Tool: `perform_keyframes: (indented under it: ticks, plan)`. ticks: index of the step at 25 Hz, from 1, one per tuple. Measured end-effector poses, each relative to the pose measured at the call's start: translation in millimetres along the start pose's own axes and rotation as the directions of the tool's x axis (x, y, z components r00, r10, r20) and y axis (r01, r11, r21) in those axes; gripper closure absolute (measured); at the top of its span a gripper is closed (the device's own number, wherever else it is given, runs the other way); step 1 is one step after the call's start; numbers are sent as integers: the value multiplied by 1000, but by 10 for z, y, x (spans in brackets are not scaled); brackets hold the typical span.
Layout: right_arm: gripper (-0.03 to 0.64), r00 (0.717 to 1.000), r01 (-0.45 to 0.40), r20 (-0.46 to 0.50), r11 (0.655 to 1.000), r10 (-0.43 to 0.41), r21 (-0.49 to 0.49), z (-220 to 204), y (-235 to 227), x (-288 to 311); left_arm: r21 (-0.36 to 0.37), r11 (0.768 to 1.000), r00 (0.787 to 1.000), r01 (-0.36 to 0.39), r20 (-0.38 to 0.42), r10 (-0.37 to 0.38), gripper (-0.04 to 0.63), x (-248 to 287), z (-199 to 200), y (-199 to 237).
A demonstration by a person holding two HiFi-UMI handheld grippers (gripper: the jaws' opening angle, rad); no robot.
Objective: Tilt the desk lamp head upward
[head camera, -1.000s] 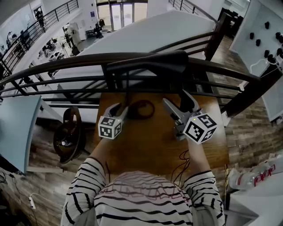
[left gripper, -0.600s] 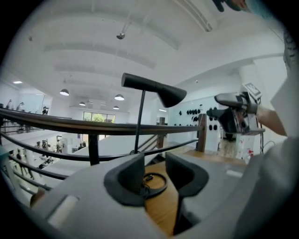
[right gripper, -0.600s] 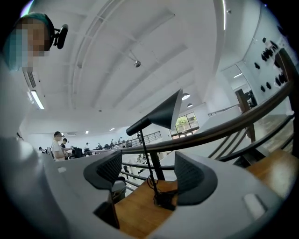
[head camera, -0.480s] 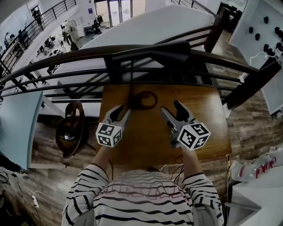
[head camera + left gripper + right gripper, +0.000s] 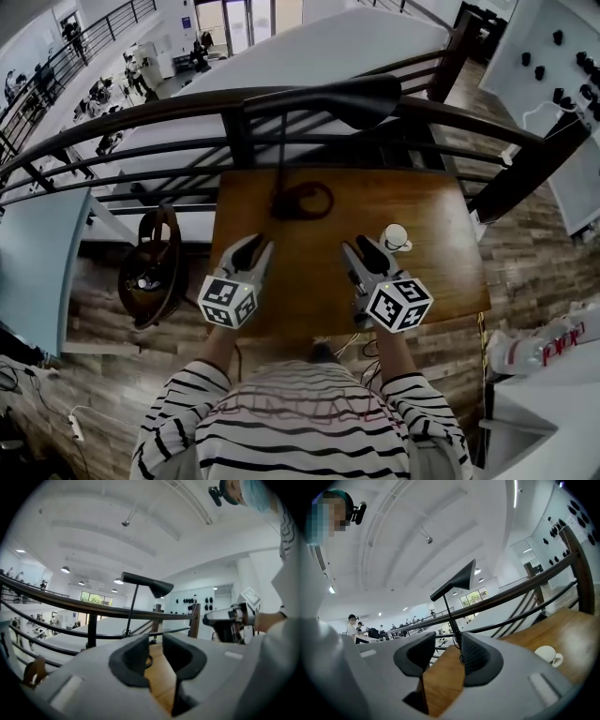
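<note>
Your left gripper [image 5: 251, 246] and right gripper [image 5: 367, 248] sit low in the frame over the brown wooden desk [image 5: 441, 216]. Both jaws have just been closing but stand apart, with nothing between them. The thin-stemmed black desk lamp [image 5: 361, 98] stands at the desk's far edge, upper centre. Its head reaches rightward over the dark railing [image 5: 141, 131]. A small white cup [image 5: 395, 237] sits just right of your right gripper.

We note bright, even ceiling and window light, strong fisheye bending at edges, and soft focus on near gripper bodies.
</note>
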State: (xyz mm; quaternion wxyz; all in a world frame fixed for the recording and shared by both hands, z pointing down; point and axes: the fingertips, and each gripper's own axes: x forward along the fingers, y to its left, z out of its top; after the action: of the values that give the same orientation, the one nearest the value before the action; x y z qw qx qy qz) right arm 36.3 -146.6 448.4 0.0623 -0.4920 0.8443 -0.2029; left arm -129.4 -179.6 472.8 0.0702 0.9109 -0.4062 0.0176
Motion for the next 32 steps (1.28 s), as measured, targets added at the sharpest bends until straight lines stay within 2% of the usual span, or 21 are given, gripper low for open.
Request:
perform_keyframes:
  ticks: [10, 15, 32]
  plan:
    - [574, 997, 77, -27, 996, -75, 53, -529, 234, -488, -34, 999, 999, 33, -31, -34, 560, -599, -281, -389]
    - [609, 995, 95, -42, 993, -92, 65, -781, 416, -595, -40, 998, 998, 58, -37, -60, 586, -881, -377, -466]
    - [617, 985, 131, -130, 984, -116, 117, -1418, 852, -788, -81, 992, 991, 97, -88, -104, 591, -1522, -683, -581]
